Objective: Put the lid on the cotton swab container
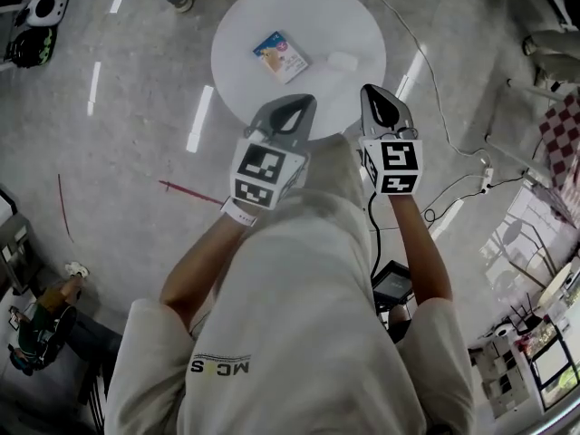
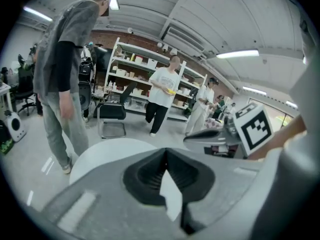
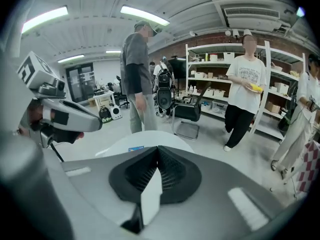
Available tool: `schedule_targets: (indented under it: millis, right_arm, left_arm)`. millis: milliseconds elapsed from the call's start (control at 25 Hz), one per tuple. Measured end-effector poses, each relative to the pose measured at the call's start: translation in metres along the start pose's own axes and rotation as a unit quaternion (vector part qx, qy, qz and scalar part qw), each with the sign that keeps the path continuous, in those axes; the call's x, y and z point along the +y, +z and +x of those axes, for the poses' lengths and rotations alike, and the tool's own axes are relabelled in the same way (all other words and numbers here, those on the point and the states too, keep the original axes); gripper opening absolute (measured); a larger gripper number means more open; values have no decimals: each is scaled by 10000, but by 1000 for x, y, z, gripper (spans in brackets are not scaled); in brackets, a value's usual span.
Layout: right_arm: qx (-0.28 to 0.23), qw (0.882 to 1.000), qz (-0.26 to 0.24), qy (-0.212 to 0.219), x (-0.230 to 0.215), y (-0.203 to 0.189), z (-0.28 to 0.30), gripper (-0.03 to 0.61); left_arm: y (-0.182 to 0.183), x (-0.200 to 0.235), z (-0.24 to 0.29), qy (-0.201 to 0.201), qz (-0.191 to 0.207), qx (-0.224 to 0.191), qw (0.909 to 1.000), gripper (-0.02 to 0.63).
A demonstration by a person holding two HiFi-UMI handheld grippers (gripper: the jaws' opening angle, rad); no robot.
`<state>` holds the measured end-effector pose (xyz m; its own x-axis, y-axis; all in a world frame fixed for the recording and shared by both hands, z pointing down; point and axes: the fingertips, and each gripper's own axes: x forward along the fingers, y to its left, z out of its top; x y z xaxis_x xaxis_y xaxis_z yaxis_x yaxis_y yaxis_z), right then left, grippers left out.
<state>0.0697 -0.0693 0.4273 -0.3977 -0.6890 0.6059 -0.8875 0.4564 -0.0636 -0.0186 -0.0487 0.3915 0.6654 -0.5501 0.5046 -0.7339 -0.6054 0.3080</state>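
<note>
**A:** Biggest first?

**B:** The round white table (image 1: pixel 237 34), just beyond both grippers. Only the gripper views show the shelving (image 3: pixel 215 64) and a standing person in grey (image 3: pixel 137 79) past it.

**A:** The tongs?

**B:** The left gripper (image 1: pixel 306 105) and right gripper (image 1: pixel 372 93) are both pinched together on nothing, over the table's near edge.

**A:** The container?

**B:** The blue-printed cotton swab container (image 1: pixel 281 57) lies mid-table. What looks like the pale lid (image 1: pixel 343 60) lies apart to its right. The label is too small to read.

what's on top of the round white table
A blue box and a pale whitish piece lie on the table; the left tool and right tool cover its near edge.
</note>
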Motion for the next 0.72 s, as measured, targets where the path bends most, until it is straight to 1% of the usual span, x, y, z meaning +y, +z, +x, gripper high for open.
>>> schedule_targets:
  millis: [360,560,720]
  right_arm:
    - [-314,9994,-140,35,27,34,-56,-3]
    - [-469,9987,-187,-12,35,43,-82,-3]
    - [-549,9985,-63,-46,44,45,-96,-3]
  left_arm:
    - [24,-21,-39,-208,314,-245,9990,0]
    - [37,-31,-58,-252,445,-384,9980,0]
    - [45,-39,-73,-332,560,-462,9968,0]
